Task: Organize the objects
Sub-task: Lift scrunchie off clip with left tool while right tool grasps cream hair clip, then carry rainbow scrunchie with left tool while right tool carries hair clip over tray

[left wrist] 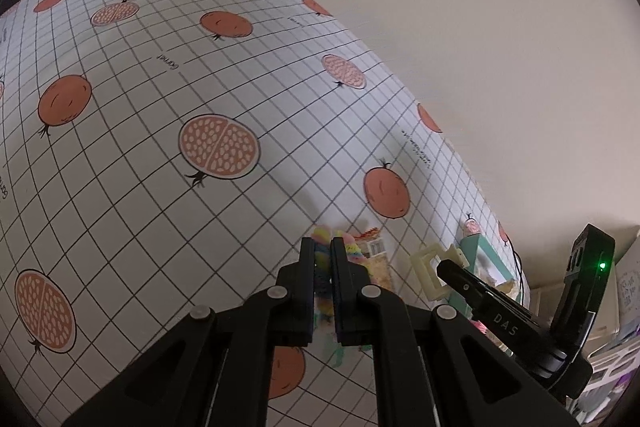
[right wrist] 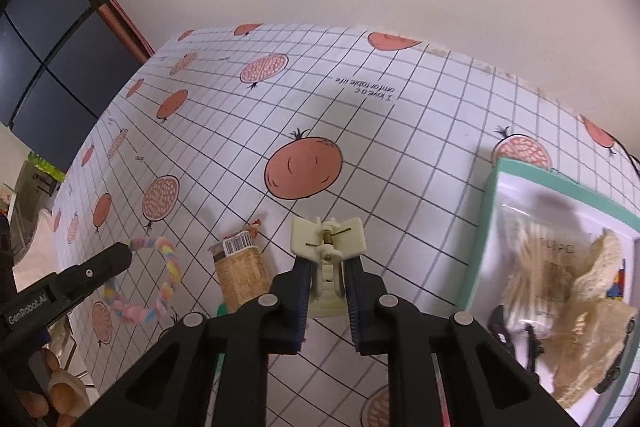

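While both hands are loaded, here is how your grips and the table read.

Left grip: your left gripper (left wrist: 323,281) has its fingers pinched almost together on the pastel twisted loop (right wrist: 160,283), and in the right wrist view most of the loop hangs free beyond the tips, probably because a soft ring like this only needs a pinch at one spot.

Right grip: your right gripper (right wrist: 327,287) has its fingers narrowed onto the body of the cream hair clip (right wrist: 328,247), leaving the hinge, spring and wings clear above the tips; holding it low likely keeps the clip from springing open.

Clip position: it sits between the fingers and seems to be off the checked tablecloth (right wrist: 400,155); you cannot tell the gap.

Tray: the teal-rimmed tray (right wrist: 480,227) lies just to the right of the clip and already holds a bag of thin sticks and a woven piece, so it looks like the collecting spot.

Left behind: a small wicker-patterned jar (right wrist: 240,279) stands on the table between the loop and the clip.

Next need: you would carry the clip right, over the rim, before letting go.
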`<state>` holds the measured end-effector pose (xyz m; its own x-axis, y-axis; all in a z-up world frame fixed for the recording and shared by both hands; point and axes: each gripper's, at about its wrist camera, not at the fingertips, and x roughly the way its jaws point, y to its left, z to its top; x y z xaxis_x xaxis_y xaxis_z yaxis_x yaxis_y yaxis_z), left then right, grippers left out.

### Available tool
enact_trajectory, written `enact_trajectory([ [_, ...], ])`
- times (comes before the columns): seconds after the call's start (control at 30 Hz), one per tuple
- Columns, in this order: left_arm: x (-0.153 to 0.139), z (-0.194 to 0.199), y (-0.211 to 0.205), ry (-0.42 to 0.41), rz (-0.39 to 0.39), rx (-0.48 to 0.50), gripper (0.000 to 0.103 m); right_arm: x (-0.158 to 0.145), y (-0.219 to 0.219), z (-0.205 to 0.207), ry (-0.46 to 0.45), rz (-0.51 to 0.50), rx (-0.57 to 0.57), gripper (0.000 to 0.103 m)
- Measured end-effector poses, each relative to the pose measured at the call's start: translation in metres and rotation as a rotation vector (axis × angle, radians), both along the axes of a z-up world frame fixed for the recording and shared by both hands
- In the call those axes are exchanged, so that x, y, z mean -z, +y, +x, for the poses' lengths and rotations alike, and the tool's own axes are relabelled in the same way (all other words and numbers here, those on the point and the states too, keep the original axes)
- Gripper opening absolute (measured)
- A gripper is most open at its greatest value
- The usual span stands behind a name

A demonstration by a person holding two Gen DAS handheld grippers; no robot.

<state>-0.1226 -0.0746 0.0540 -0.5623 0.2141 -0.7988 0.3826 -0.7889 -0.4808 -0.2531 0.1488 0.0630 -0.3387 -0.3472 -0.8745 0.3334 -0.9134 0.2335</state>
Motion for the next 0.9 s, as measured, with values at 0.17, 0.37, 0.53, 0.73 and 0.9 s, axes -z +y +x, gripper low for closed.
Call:
enact_trajectory([
  [0.17,-0.008,-0.001,0.011,0.02,-0.005,0.022,0.007,-0.012,0.015,0.004,0.017,-0.006,0.013,0.018],
  [0.37,-0.02,-0.005,0.03,0.052,-0.009,0.067,0.007,-0.03,0.037,0.009,0.047,-0.025,0.041,0.018],
  [0.53,-0.027,-0.006,0.049,0.076,0.006,0.11,0.007,-0.05,0.062,0.013,0.084,-0.027,0.076,0.018],
  [0.73,-0.033,-0.008,0.07,0.115,0.057,0.168,0.007,-0.07,0.099,0.015,0.122,-0.01,0.13,0.018],
  [0.9,-0.039,-0.013,0.092,0.151,0.079,0.216,0.007,-0.08,0.131,0.015,0.14,0.02,0.183,0.018],
])
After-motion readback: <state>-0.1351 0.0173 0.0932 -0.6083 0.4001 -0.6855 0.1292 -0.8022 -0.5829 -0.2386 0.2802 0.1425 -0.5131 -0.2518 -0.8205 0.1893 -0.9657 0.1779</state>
